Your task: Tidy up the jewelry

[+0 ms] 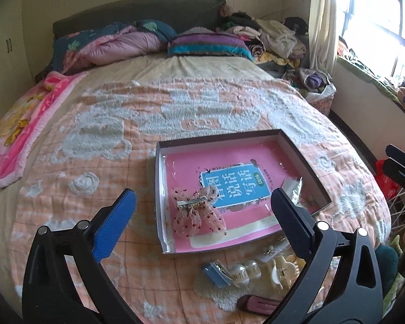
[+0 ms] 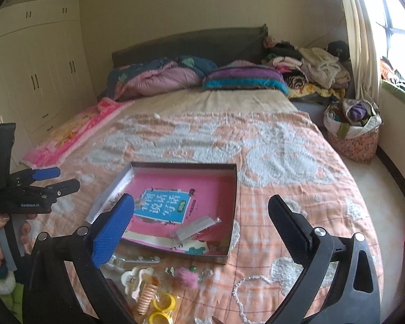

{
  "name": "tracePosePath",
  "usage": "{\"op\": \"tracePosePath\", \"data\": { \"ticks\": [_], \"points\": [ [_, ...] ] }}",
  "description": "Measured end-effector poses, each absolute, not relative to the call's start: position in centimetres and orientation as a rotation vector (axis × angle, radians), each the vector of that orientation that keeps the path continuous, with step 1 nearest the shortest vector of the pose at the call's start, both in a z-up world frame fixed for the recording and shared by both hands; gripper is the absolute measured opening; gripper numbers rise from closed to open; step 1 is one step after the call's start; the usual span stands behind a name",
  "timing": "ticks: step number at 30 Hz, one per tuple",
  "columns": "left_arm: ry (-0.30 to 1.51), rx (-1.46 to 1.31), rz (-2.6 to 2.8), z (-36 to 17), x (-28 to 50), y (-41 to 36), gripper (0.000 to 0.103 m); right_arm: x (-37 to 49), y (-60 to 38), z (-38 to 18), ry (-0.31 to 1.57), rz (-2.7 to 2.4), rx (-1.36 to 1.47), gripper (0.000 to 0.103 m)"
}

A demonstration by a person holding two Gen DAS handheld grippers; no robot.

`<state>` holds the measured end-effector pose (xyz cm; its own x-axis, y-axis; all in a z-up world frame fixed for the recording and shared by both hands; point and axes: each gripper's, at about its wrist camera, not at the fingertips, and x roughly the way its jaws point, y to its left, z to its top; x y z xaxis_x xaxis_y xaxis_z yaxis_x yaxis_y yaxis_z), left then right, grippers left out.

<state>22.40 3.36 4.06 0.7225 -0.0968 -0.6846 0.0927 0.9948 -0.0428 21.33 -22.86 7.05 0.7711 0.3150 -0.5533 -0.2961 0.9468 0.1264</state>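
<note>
A shallow cardboard box [image 1: 159,189] lies on the bed with a pink book flat inside it. A pink dotted bow hair clip [image 1: 199,213] rests on the book, and a clear packet [image 2: 194,228] lies at the box's other side. My left gripper [image 1: 202,197] hangs open above the bow, holding nothing. My right gripper [image 2: 201,201] is open and empty above the box [image 2: 229,253]. Loose pieces lie in front of the box: a blue clip [image 1: 216,272], pearl clips [image 1: 243,271], a cream claw clip [image 2: 135,276], a pink pompom [image 2: 187,276] and yellow rings [image 2: 164,302].
An orange and white quilt [image 1: 175,108] covers the bed. Pillows and folded bedding [image 1: 148,40] sit by the headboard, a clothes pile [image 2: 318,67] in the far corner. A full fabric basket [image 2: 353,135] stands on the floor at the right. A white bead string [image 2: 245,291] lies on the quilt.
</note>
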Motion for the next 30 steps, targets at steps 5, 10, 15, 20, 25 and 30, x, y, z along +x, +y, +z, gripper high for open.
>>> {"op": "tracePosePath", "data": {
  "ticks": [5, 10, 15, 20, 25, 30],
  "points": [
    [0.723, -0.014, -0.101, 5.5, 20.8, 3.5, 0.094, 19.6, -23.5, 8.6, 0.569, 0.335, 0.045, 0.099],
    [0.695, -0.012, -0.107, 6.5, 19.3, 3.2, 0.094, 18.0, -23.7, 9.5, 0.543, 0.333, 0.041, 0.099],
    [0.672, -0.005, -0.115, 7.4, 17.9, 2.8, 0.094, 16.6, -24.2, 9.9, 0.527, 0.336, 0.051, 0.099],
    [0.655, -0.006, -0.126, 7.8, 16.4, 2.6, 0.094, 15.1, -24.4, 10.2, 0.515, 0.339, 0.031, 0.099],
    [0.649, 0.007, -0.128, 7.9, 14.8, 2.3, 0.094, 13.6, -24.4, 10.2, 0.511, 0.346, 0.017, 0.099],
    [0.656, -0.001, -0.131, 7.3, 13.2, 2.3, 0.094, 12.1, -24.1, 9.6, 0.516, 0.360, -0.005, 0.099]
  ]
}}
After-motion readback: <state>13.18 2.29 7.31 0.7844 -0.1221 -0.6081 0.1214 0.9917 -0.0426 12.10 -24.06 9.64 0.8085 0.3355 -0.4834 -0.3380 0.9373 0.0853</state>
